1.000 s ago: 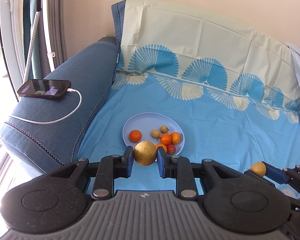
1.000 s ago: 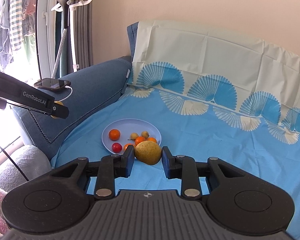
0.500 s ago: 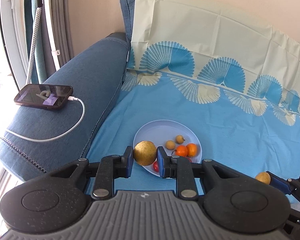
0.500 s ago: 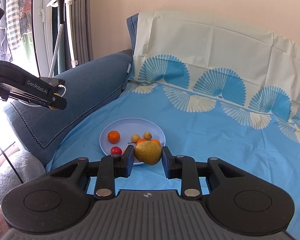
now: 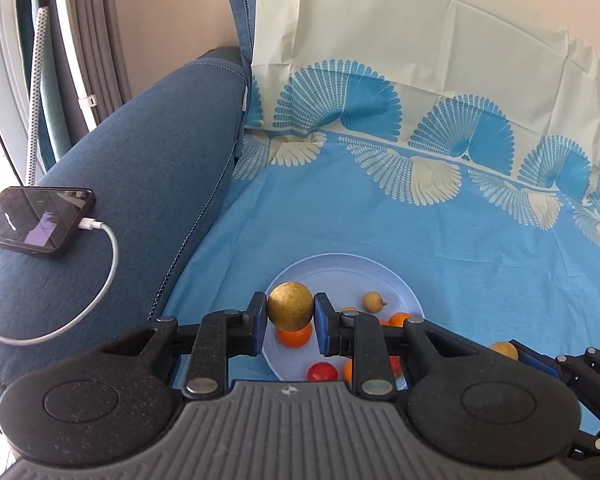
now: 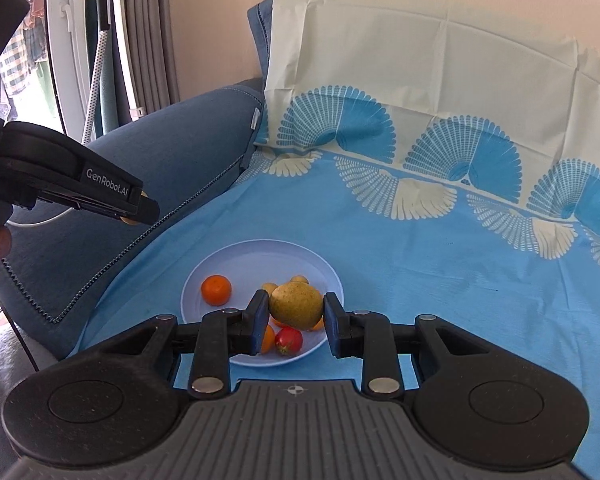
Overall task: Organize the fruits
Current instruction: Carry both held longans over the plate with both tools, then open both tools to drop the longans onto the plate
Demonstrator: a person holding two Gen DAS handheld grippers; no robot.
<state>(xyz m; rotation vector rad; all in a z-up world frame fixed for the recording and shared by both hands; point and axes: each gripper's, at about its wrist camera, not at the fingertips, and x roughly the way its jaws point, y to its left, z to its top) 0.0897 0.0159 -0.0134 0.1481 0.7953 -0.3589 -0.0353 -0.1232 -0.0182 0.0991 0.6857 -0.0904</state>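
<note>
Closing in on the plate (image 6: 204,276) from both sides: over the last second both grippers have travelled forward and dropped, and the plate has grown from a small disc mid-frame to sitting right under the fingers in both wrist views. Each load now hangs over the dish, not over bare bedsheet (image 6: 440,280).

Sofa arm (image 5: 140,184) with the phone (image 5: 32,222) and its white cable (image 5: 110,272) has slid left and closer in the left view; nothing there has shifted on its own.

Plate: flat on the sheet, just beside the sofa arm. Holds a mandarin (image 6: 216,289) alone on its left half, a red tomato (image 6: 289,340) at the near rim, plus small orange and tan fruits partly hidden behind the fingers.

Left gripper (image 5: 291,318): fingers clamped on a round golden-brown fruit (image 5: 291,306), grip unchanged. It reads as near-spherical, so no usable long axis or pointing direction. It sits above the plate's left part, over an orange fruit.

Right gripper (image 6: 296,320): fingers clamped on a yellow-green pear (image 6: 297,305), grip also unchanged. Long axis lies roughly across the fingers, tilted slightly; narrower end points left toward the left finger, broad end to the right. Stem not visible.

Judgement: transport nearly done, release is next. Clear space is the plate's far half. The sphere could roll onto the mandarin side; the pear should settle on its flank.
</note>
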